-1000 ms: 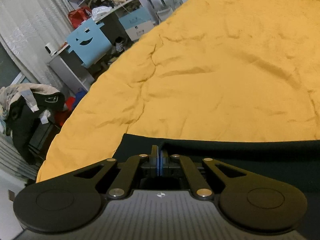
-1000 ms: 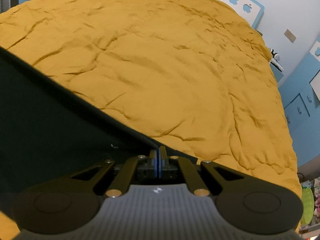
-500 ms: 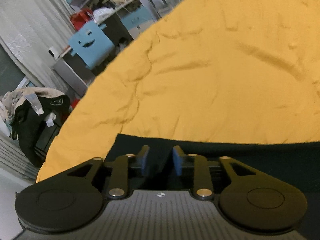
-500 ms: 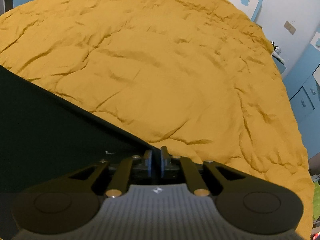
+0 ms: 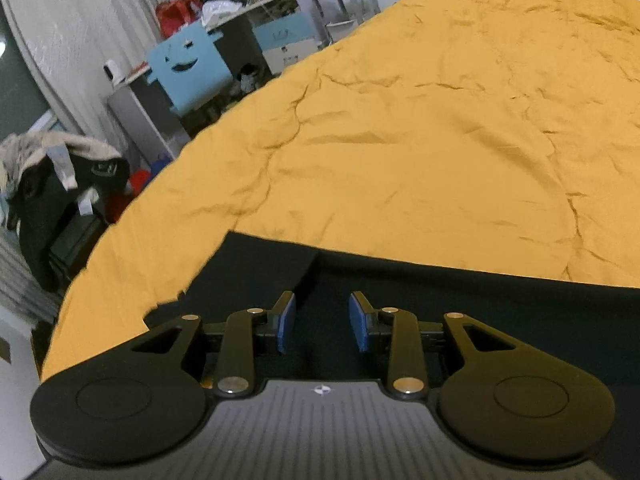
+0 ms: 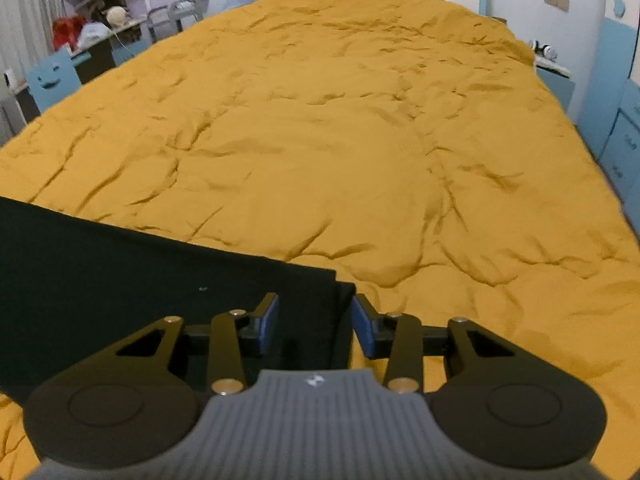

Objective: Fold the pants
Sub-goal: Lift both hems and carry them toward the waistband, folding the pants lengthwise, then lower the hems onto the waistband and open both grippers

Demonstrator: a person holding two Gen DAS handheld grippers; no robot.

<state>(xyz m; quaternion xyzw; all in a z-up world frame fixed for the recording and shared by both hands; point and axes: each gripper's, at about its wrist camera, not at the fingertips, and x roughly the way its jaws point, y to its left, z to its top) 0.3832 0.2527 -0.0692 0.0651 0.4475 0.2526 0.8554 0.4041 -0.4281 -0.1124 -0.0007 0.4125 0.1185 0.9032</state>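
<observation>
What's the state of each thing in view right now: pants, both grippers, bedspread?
pants: lying flat on the bed, released, layered corners showing a fold
left gripper: jaws open, just opened, over the pants, pads off the cloth
right gripper: jaws open, just been opening, over the pants' corner
bedspread: spread out, wrinkled

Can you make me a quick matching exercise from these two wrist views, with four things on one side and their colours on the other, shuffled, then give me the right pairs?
Things:
1. pants
2. bed cover
3. smiley-face chair back
4. gripper finger pads

Colours:
A. light blue
B. mustard yellow
C. dark blue
D. black

Pairs: 1-D, 2-B, 3-A, 4-C
</observation>
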